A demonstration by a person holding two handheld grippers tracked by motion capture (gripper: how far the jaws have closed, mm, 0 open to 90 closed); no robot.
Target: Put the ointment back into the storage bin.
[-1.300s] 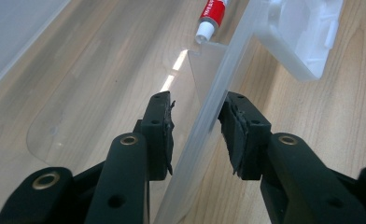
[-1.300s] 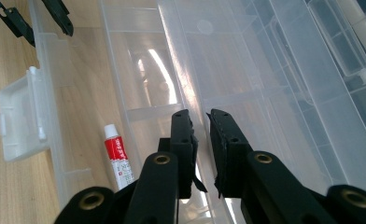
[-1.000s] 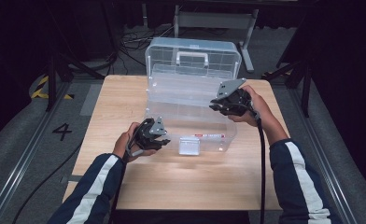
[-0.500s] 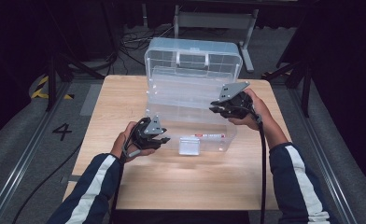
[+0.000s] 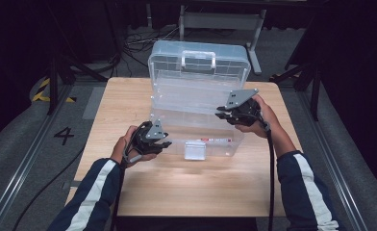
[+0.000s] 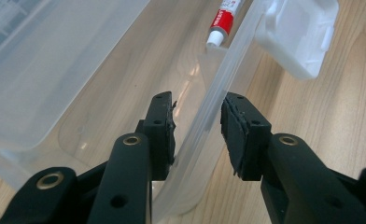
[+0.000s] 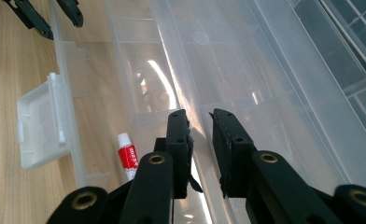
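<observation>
left fingers (image 6: pixel 197 135) straddle box wall, unclenched | right fingers (image 7: pixel 200 151) parted | clear box (image 5: pixel 196 103) lid up

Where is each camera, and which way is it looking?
High view: above the person's side, looking forward and down on the table; both forearms, left gripper, right gripper at the clear box.
Left gripper view: on that gripper, along its jaws straddling the box's front wall.
Right gripper view: on that gripper, along its jaws into the box.
Shared: both gripper views show the red-and-white tube and the white latch.
</observation>
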